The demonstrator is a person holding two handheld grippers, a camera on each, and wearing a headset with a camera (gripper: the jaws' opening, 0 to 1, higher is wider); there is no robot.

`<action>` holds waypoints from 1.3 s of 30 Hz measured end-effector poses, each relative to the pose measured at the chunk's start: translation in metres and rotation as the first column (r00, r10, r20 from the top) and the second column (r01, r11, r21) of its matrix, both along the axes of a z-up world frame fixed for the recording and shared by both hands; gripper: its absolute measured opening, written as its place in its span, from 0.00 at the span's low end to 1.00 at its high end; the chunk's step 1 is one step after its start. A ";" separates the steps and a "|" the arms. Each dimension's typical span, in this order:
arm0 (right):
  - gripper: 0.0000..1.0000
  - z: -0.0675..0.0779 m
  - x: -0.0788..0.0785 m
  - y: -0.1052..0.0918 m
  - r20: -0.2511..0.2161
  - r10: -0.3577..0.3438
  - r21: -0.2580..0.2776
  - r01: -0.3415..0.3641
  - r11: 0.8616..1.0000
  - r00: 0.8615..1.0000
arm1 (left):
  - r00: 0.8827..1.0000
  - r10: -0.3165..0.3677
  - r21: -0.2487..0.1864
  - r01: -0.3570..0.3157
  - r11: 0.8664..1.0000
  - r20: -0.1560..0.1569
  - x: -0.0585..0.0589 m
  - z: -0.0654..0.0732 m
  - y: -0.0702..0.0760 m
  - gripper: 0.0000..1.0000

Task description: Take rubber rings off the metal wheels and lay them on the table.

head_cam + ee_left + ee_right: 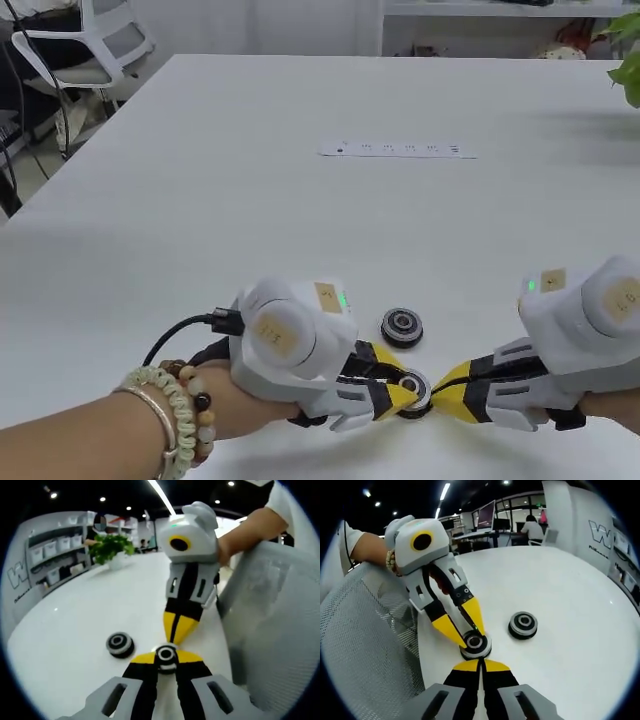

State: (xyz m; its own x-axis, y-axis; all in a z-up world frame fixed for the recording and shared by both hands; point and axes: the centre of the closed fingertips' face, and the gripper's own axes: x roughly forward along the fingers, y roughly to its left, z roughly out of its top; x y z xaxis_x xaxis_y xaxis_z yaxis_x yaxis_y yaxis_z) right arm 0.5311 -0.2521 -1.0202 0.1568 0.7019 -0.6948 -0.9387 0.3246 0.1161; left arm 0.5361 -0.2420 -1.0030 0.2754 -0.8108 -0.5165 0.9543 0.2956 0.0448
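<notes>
In the head view, the small round metal wheel with a black rim [413, 384] is partly covered by the yellow tips of the left gripper [407, 391]. The picture's edge cuts off the right gripper [438, 386]. The marks on the thin white strip [397, 150] are too small to read.

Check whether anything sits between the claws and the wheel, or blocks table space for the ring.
Nothing visible does. The left claw straddles the wheel, and the right claw has its closed tips at the wheel's rim. The second wheel lies apart to one side, with bare table around both.
</notes>
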 end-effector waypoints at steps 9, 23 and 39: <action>0.00 0.002 0.005 -0.003 -0.174 -0.157 0.056 0.170 0.984 0.972 | 1.000 -0.005 -0.003 0.005 1.000 0.005 0.000 0.000 0.001 0.14; 0.00 0.011 0.003 -0.001 -0.466 -0.286 0.149 0.392 0.908 0.837 | 1.000 -0.006 -0.015 0.006 1.000 0.009 0.000 0.000 0.001 0.14; 0.00 0.018 -0.003 0.007 -0.560 -0.293 0.167 0.452 0.876 0.775 | 1.000 -0.010 -0.013 0.010 1.000 0.011 0.000 -0.001 0.000 0.14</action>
